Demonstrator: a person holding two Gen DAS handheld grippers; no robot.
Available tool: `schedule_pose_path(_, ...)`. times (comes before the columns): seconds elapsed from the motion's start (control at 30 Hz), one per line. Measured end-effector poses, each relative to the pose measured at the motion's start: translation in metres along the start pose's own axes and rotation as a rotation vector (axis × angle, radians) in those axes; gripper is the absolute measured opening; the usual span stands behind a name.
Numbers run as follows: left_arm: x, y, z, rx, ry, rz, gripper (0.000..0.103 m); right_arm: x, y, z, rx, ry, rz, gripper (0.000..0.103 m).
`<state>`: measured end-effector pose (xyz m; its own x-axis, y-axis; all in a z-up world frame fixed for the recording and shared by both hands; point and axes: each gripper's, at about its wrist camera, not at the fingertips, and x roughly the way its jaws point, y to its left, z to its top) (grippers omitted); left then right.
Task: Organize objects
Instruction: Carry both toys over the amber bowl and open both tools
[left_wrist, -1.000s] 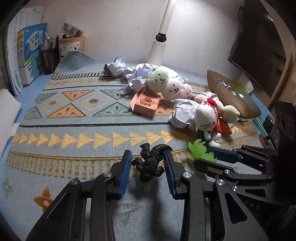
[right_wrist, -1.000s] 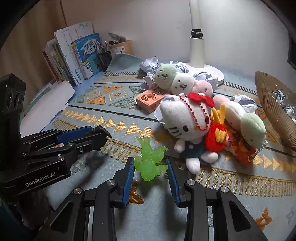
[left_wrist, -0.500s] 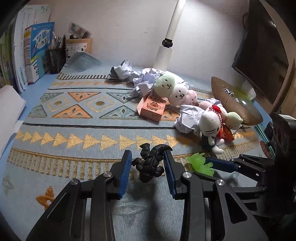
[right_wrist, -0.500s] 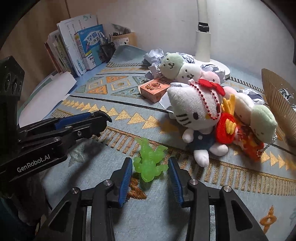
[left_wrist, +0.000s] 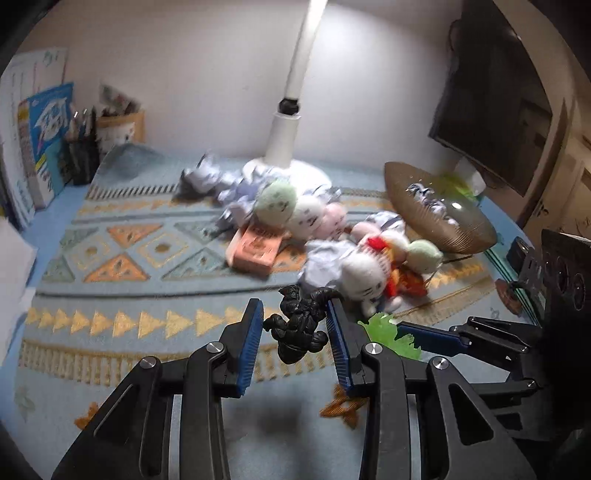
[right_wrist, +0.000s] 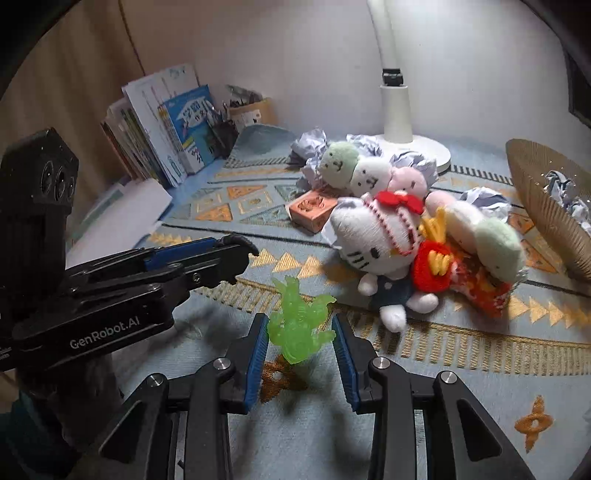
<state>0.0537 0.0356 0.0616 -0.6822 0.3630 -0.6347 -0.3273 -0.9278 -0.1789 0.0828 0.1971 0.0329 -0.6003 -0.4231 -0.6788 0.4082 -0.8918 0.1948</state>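
Black rubbery dinosaur figure (left_wrist: 300, 325) sits pinched in my left gripper (left_wrist: 295, 332), lifted off the patterned mat (left_wrist: 110, 317). My right gripper (right_wrist: 300, 341) is closing its jaws on the translucent green figure (right_wrist: 300, 328). Only the right view shows the plush cat (right_wrist: 376, 243) clearly; the left view's is blurred.

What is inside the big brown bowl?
Crumpled paper balls lie inside the woven brown bowl. In the left wrist view something green shows at its far rim. The bowl's near wall hides the bottom.
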Motion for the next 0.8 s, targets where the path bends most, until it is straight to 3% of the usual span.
schedule_pose_path(0.1,-0.003,-0.031,0.033,0.035,-0.044,-0.055,0.032,-0.041,-0.018,0.015,0.017,-0.092,-0.086,0.034)
schedule_pose_path(0.17,0.007,-0.051,0.053,0.043,-0.044,-0.107,0.032,-0.068,-0.038,0.025,0.046,-0.142,-0.198,0.034)
schedule_pose_path(0.23,0.024,-0.074,0.07,0.059,-0.022,-0.155,0.032,-0.091,-0.068,0.033,0.121,-0.158,-0.283,0.035)
schedule_pose_path(0.3,0.041,-0.102,0.085,0.105,-0.011,-0.204,0.032,-0.11,-0.107,0.04,0.24,-0.17,-0.3,0.035)
schedule_pose_path(0.43,0.079,-0.151,0.111,0.172,0.024,-0.25,0.032,-0.132,-0.17,0.051,0.369,-0.203,-0.425,0.035)
schedule_pose_path(0.5,0.098,-0.168,0.123,0.183,0.048,-0.273,0.032,-0.132,-0.197,0.056,0.428,-0.2,-0.425,0.035)
schedule_pose_path(0.63,0.13,-0.194,0.131,0.242,0.055,-0.223,0.033,-0.116,-0.232,0.064,0.518,-0.155,-0.394,0.035)
schedule_pose_path(0.73,0.148,-0.2,0.131,0.244,0.097,-0.222,0.055,-0.104,-0.245,0.064,0.556,-0.118,-0.382,0.036)
schedule_pose_path(0.8,0.153,-0.199,0.13,0.231,0.105,-0.228,0.057,-0.1,-0.249,0.061,0.572,-0.1,-0.385,0.042)
